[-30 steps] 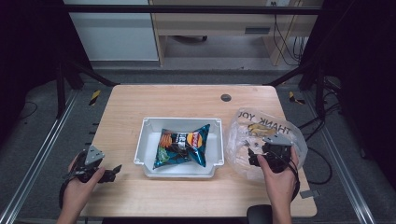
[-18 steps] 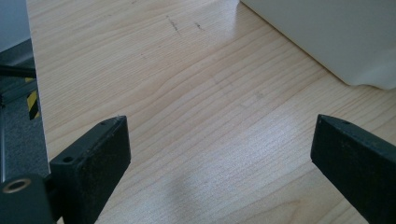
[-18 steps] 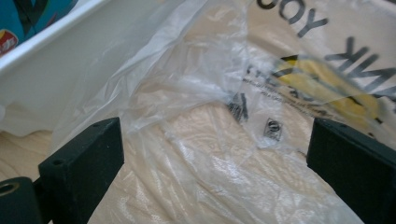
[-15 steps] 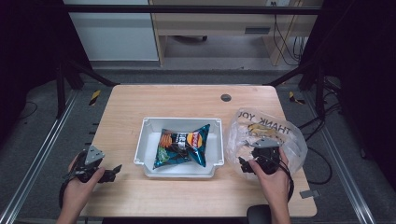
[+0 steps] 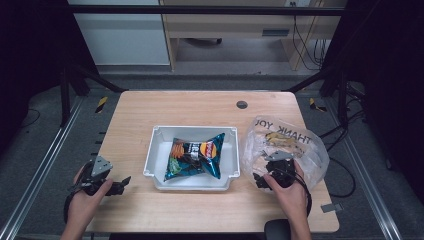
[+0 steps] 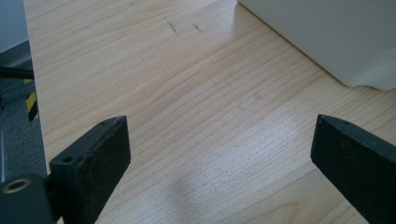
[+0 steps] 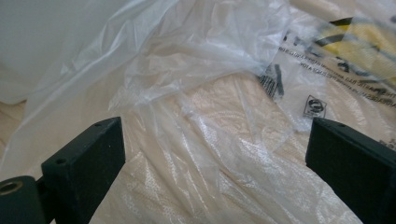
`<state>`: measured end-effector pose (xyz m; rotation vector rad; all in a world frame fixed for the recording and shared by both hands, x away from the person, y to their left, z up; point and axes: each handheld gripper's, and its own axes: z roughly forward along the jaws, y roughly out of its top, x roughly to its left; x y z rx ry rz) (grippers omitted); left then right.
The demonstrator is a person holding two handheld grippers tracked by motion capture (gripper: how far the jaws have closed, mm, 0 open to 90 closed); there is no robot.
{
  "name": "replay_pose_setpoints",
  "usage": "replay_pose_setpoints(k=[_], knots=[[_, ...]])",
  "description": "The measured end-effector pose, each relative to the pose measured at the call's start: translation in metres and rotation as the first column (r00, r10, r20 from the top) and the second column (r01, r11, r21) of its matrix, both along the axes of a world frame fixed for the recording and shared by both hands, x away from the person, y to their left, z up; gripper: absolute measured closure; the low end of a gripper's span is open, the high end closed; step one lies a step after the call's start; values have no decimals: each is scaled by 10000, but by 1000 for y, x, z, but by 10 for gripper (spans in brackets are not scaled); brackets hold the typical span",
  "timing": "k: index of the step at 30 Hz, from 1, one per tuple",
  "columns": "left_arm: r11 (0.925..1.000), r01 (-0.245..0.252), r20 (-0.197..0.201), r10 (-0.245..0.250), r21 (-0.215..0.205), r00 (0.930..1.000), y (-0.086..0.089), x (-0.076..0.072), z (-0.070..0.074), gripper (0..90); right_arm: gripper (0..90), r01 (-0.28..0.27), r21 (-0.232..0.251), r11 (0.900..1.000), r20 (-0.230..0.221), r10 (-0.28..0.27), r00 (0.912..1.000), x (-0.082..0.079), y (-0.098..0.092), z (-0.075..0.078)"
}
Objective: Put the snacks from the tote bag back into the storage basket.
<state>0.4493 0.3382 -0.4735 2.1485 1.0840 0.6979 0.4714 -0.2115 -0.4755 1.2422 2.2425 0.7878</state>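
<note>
From above, a white tray (image 5: 156, 150) sat in the middle of the wooden table (image 5: 175, 107) with a dark blue bag of chips (image 5: 196, 156) lying inside it. Just right of the tray lay a crumpled clear plastic bag (image 5: 285, 137) printed with "THANK YOU". The right gripper (image 5: 262, 179) rested at the near edge of that plastic bag, the person's right hand (image 5: 289, 192) wrapped round it from below, forearm coming straight up from the table's near edge. The left gripper (image 5: 116, 186) sat low near the table's front left corner, well apart from the tray, pointing right toward it, held in the left hand (image 5: 85, 200).

In the left gripper view, its jaws stood wide apart over bare wood, with a corner of the tray (image 6: 327, 37) ahead at upper right; nothing lay between them.

In the right gripper view, the jaws were also spread wide, and the plastic bag (image 7: 210, 116) lay rumpled on the table between and beyond them, not pinched. Judging from this, the step was probably taking hold of the bag. To do it well, the jaws should come down over a raised fold rather than flat film, and close on a single bunched layer so the bag lifts without sliding.
</note>
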Motion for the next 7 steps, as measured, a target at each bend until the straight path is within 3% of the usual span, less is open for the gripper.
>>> replay_pose_setpoints(k=[7], knots=[[10000, -20, 11, 20, -6, 10000, 0, 0, 0, 45, 54, -213, -247, 9995, -173, 208, 9996, 1, 4, -4]])
